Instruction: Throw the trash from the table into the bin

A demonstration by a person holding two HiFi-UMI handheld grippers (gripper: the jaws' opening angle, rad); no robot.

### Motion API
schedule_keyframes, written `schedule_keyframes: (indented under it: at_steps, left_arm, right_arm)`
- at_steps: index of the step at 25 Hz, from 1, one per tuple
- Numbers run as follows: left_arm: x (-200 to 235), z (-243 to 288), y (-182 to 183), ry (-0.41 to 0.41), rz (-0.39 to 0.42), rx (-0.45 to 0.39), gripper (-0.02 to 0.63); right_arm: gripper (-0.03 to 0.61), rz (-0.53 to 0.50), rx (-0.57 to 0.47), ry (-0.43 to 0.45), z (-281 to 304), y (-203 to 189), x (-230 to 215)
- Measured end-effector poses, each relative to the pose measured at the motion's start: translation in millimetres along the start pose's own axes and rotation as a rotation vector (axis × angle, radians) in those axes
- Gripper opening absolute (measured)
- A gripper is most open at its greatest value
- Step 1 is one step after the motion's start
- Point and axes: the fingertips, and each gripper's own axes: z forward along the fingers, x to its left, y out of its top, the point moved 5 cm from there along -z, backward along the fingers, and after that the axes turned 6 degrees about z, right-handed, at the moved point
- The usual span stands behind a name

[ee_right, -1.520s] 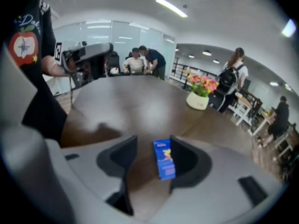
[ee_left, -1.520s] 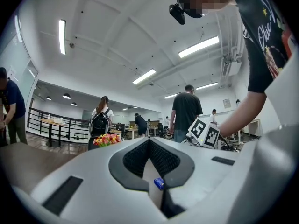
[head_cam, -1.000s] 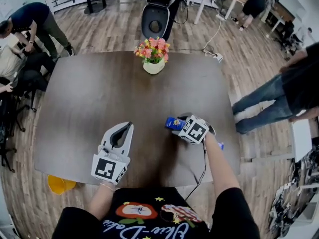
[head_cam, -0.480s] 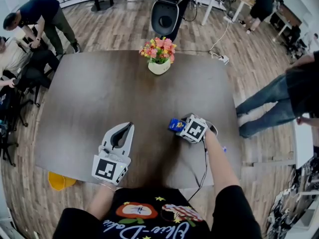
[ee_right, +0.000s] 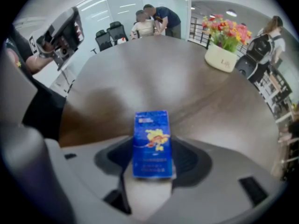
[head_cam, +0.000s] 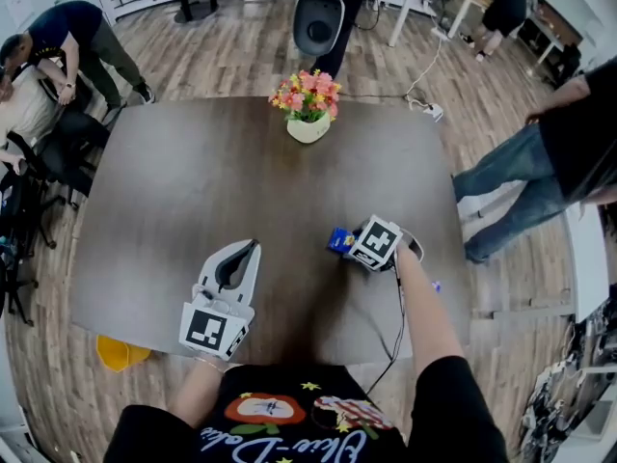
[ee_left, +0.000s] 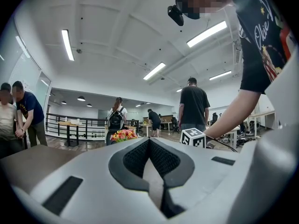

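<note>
A small blue box (head_cam: 337,240) lies on the dark table (head_cam: 193,191) near its front right. My right gripper (head_cam: 347,246) points steeply down over it. In the right gripper view the blue box (ee_right: 151,143) sits between the jaws of that gripper (ee_right: 150,164), which have just been closing; I see a thin gap on its left side, so the jaws stand open around it. My left gripper (head_cam: 252,247) rests level at the table's front left, shut with nothing in it. In its own view that gripper (ee_left: 149,141) shows its tips meeting.
A white pot of flowers (head_cam: 308,114) stands at the table's far middle. A black bin-like container (head_cam: 320,22) is on the floor beyond the table. A person (head_cam: 525,177) stands to the right, others (head_cam: 53,61) to the left. A yellow object (head_cam: 118,352) lies on the floor front left.
The right gripper has tilted a little over the blue box, which stays in place on the table. The left gripper has not moved.
</note>
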Motion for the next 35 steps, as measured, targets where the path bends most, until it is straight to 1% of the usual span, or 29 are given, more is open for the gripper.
schedule_keyframes:
  at_steps: [3, 7, 9, 12, 16, 19, 23, 28, 31, 35]
  left_arm:
    - [1, 0, 1, -0.006, 0.003, -0.009, 0.006]
    - [0, -1, 2, -0.02, -0.006, -0.013, 0.006]
    - [1, -2, 3, -0.026, -0.009, -0.015, 0.006]
    - [-2, 0, 4, -0.047, -0.004, -0.025, 0.006]
    - [-8, 4, 6, -0.088, -0.004, -0.039, 0.006]
    - [-12, 7, 8, -0.124, -0.006, -0.048, 0.006]
    - [-23, 12, 9, -0.182, -0.006, -0.06, 0.007]
    - [-36, 20, 8, -0.256, -0.003, -0.063, 0.006]
    - [-45, 22, 8, -0.302, 0.008, -0.078, 0.006]
    - [-54, 26, 9, -0.347, -0.006, -0.092, 0.006]
  right_arm:
    - [0.25, 0.022, -0.011, -0.009, 1, -1, 1]
    - [0.247, 0.051, -0.012, -0.06, -1, -11, 2]
    - [0.247, 0.055, -0.055, -0.091, -10, -8, 2]
    - [0.247, 0.071, -0.153, -0.129, -29, 0, 6]
    - [0.247, 0.127, -0.293, -0.167, -52, 2, 17]
    - [0.247, 0.162, -0.418, -0.188, -69, 5, 35]
    - [0.247, 0.188, -0.566, -0.244, -85, 1, 61]
    - [0.247, 0.251, -0.737, -0.304, -108, 5, 93]
    - [0.247, 0.28, -0.858, -0.327, -123, 7, 114]
    - [0.247, 0.333, -1.029, -0.371, -146, 8, 134]
